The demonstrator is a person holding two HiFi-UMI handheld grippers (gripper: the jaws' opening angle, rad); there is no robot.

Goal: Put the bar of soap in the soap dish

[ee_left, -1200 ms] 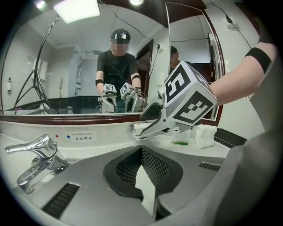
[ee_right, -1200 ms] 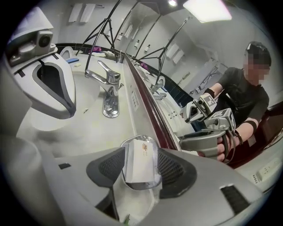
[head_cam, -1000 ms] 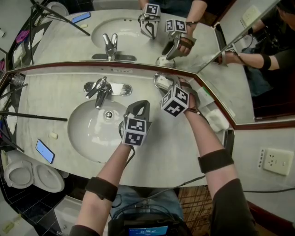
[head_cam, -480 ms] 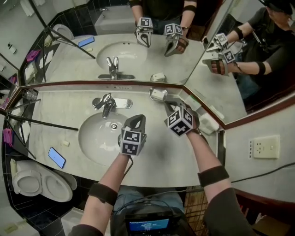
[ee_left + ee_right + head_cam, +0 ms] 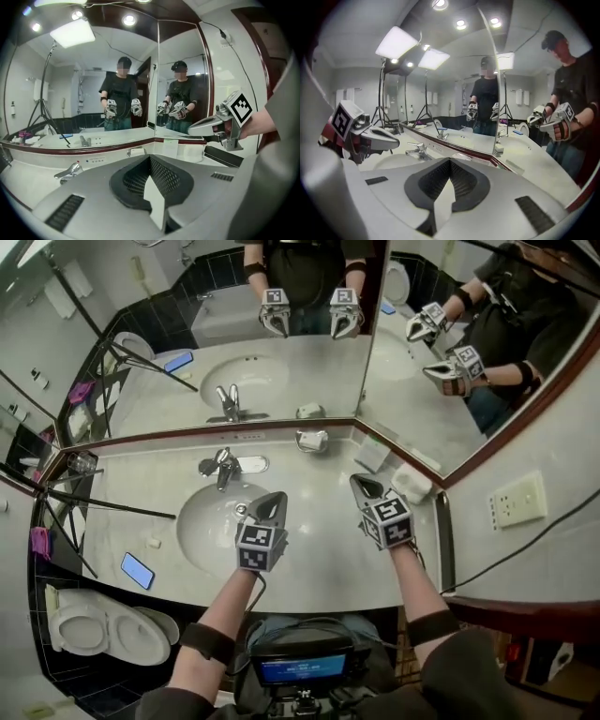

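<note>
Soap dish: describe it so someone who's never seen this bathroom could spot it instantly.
Start at the pale counter with the oval sink. Follow the mirror edge right of the faucet to where the two panes meet: the soap dish sits there. It is the only small metal tray, holding a pale bar.

The left forearm (image 5: 225, 601) and right forearm (image 5: 412, 579) rise from the bottom edge of the head view, each with a dark band (image 5: 206, 641) near the elbow. The left gripper (image 5: 272, 502) sits at centre frame, jaws pressed together with nothing between them, nose toward the upper edge. The right gripper (image 5: 364, 487) is right of centre, about level with it, jaws likewise closed and empty, nose tilted slightly up-left. The two grippers are apart.
</note>
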